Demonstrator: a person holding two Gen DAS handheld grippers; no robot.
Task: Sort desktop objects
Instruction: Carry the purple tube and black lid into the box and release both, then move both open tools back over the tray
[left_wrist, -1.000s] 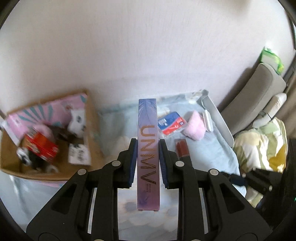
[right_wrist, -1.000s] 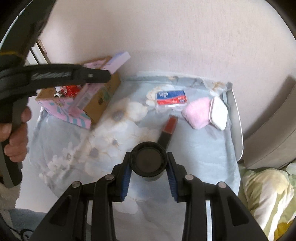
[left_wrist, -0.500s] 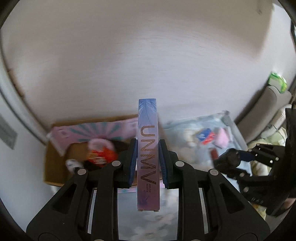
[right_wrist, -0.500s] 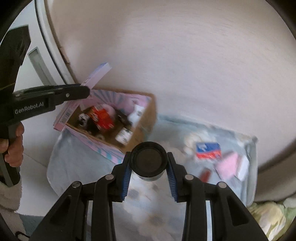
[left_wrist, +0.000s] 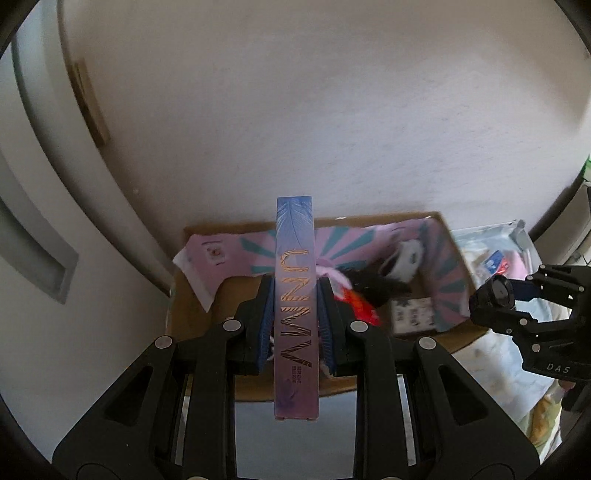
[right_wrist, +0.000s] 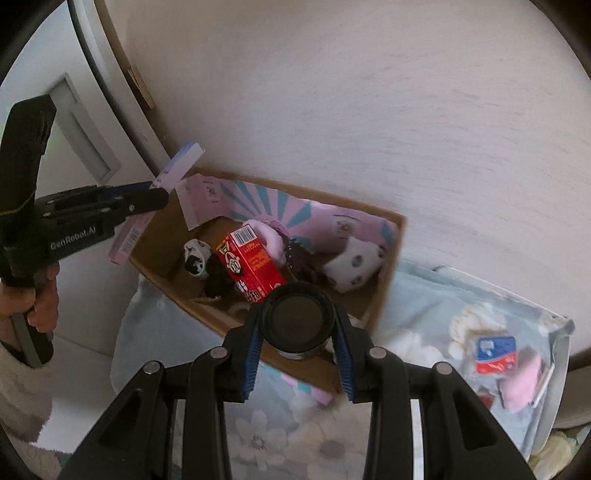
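My left gripper (left_wrist: 295, 321) is shut on a long pink-and-blue box marked UNNY (left_wrist: 295, 295), held over the near left part of the cardboard box (left_wrist: 207, 295). It also shows in the right wrist view (right_wrist: 147, 195), beside the box's left end. My right gripper (right_wrist: 297, 328) is shut on a round black-lidded jar (right_wrist: 297, 319), held above the near wall of the cardboard box (right_wrist: 384, 295). That gripper and jar also show in the left wrist view (left_wrist: 498, 291), at the box's right side.
The cardboard box holds a red carton (right_wrist: 251, 262), white spotted socks (right_wrist: 354, 262), pink and dark soft items. On the floral cloth (right_wrist: 424, 317) to the right lie a blue-and-red packet (right_wrist: 493, 350) and a pink pouch (right_wrist: 521, 380). A white wall is behind.
Both grippers have swung left from the cloth-covered table to above the cardboard box, each still holding its item. The box now fills the middle of both views.
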